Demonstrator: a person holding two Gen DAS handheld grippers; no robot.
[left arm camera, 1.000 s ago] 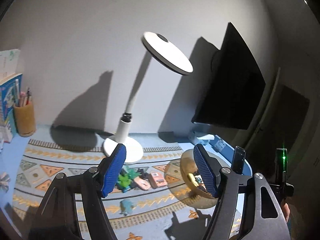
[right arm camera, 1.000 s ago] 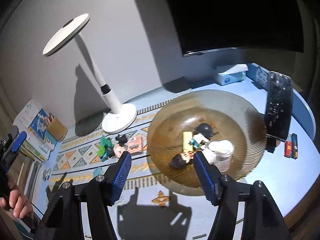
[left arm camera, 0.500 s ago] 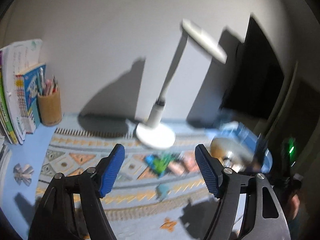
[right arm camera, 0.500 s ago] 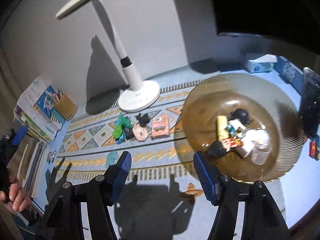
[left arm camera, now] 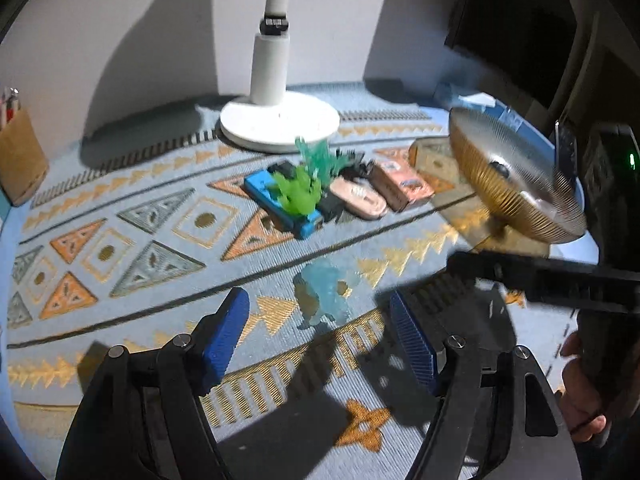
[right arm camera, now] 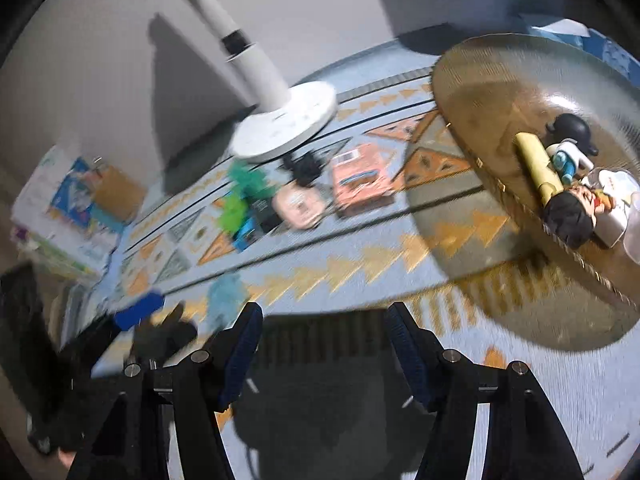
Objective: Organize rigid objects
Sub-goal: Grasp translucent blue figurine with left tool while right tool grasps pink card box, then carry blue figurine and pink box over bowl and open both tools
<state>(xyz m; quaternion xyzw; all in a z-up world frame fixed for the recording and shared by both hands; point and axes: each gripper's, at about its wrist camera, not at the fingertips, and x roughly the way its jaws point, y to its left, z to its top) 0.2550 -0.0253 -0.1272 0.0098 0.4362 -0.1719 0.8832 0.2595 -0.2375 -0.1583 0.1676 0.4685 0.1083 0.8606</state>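
Note:
A pale blue translucent figure (left arm camera: 323, 295) lies on the patterned mat, just ahead of and between the jaws of my open, empty left gripper (left arm camera: 320, 336); it shows blurred in the right wrist view (right arm camera: 224, 296). A row of small toys lies beyond it: a blue block (left arm camera: 280, 208) with a green figure (left arm camera: 298, 194), a pink oval toy (left arm camera: 360, 200), a pink box (left arm camera: 400, 184). The amber ribbed glass bowl (right arm camera: 480, 92) holds several figures, including a dark-haired one (right arm camera: 570, 212). My right gripper (right arm camera: 320, 344) is open and empty above the mat, left of the bowl.
A white desk lamp base (left arm camera: 280, 124) stands behind the toy row. A brown pencil cup (left arm camera: 18, 160) and books (right arm camera: 68, 208) are at the left. The other gripper's black body (left arm camera: 560, 280) crosses the right of the left wrist view.
Both grippers have dropped toward the mat and moved forward. The left gripper now has the pale blue figure between its jaws' line. Both stayed open.

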